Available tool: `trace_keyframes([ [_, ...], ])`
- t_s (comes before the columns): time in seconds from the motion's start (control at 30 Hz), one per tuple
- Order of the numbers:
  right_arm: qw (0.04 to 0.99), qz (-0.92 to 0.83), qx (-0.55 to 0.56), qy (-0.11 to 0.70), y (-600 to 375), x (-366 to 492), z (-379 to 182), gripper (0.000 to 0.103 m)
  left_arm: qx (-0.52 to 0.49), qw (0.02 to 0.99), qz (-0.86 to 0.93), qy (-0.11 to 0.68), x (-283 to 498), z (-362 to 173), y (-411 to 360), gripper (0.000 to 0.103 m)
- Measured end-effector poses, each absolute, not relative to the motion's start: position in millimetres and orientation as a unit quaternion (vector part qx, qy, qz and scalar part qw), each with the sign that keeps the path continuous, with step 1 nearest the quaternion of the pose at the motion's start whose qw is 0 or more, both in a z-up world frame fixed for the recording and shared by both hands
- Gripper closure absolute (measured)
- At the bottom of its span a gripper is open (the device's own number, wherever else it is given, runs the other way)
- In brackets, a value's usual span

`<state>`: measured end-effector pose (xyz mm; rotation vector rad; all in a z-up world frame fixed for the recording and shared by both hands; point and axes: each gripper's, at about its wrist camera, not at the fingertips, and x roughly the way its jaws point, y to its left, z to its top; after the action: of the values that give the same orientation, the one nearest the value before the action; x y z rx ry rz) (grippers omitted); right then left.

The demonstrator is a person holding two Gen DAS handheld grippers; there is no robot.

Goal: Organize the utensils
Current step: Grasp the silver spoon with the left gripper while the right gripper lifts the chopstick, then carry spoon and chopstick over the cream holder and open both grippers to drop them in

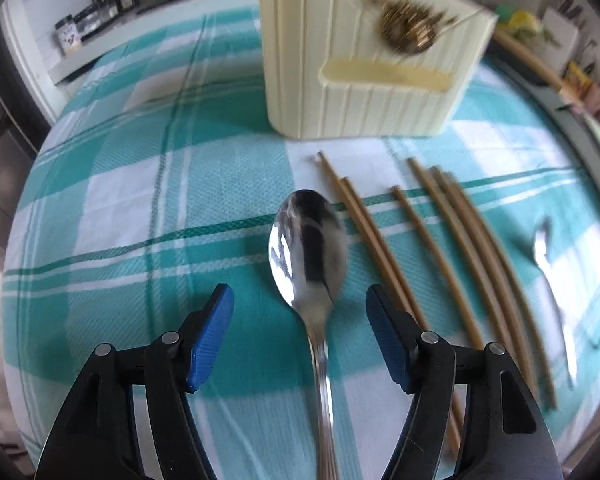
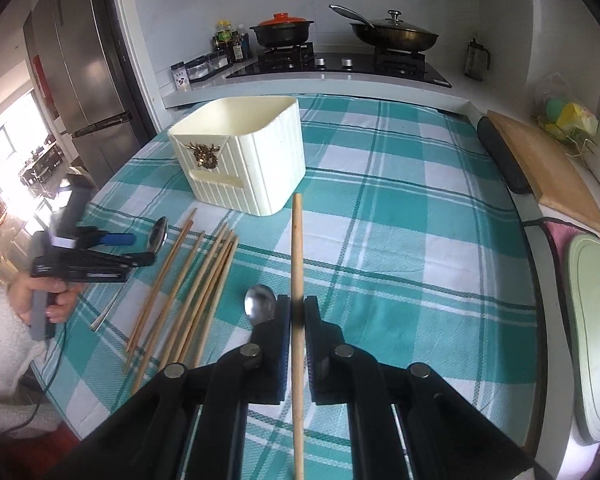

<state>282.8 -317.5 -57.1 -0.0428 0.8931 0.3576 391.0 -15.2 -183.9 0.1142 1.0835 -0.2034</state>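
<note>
In the left wrist view a steel spoon [image 1: 308, 248] lies on the teal checked cloth, its handle running back between the jaws of my left gripper [image 1: 300, 320]. That gripper is open, and its blue pads [image 1: 212, 332] stand well clear of the spoon on both sides. Several wooden chopsticks [image 1: 452, 248] lie to its right, with a second spoon [image 1: 548, 264] beyond them. The cream utensil holder [image 1: 364, 60] stands ahead. My right gripper [image 2: 297, 312] is shut on one chopstick [image 2: 297, 248], which points toward the holder [image 2: 240, 152] above the cloth. A spoon [image 2: 260, 304] lies beside its left finger.
The right wrist view shows the left gripper [image 2: 112, 248] in a hand at the table's left edge, over the loose chopsticks [image 2: 196, 280]. A wooden cutting board [image 2: 552, 168] and a pale green board [image 2: 596, 340] lie off the right edge. A stove with pots [image 2: 340, 60] is behind.
</note>
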Motion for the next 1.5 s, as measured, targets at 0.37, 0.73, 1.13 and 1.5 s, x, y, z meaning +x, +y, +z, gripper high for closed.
trace_keyframes([
  [0.37, 0.909, 0.188, 0.009, 0.371, -319, 268, -19, 0.096, 0.029, 0.877, -0.136, 0.459, 377, -147, -11, 0.062],
  [0.73, 0.935, 0.188, 0.02, 0.301, -315, 264, 39, 0.096, -0.005, 0.917, -0.18, 0.357, 314, -34, 23, 0.062],
  [1.13, 0.954, 0.194, 0.034, 0.224, -279, 347, 111, 0.096, -0.035, 0.95, -0.177, 0.254, 381, 109, 33, 0.062],
  [1.5, 0.951, 0.191, 0.002, 0.241, -218, 439, 63, 0.096, -0.081, 0.939, -0.117, 0.312, 501, 52, 1, 0.062],
])
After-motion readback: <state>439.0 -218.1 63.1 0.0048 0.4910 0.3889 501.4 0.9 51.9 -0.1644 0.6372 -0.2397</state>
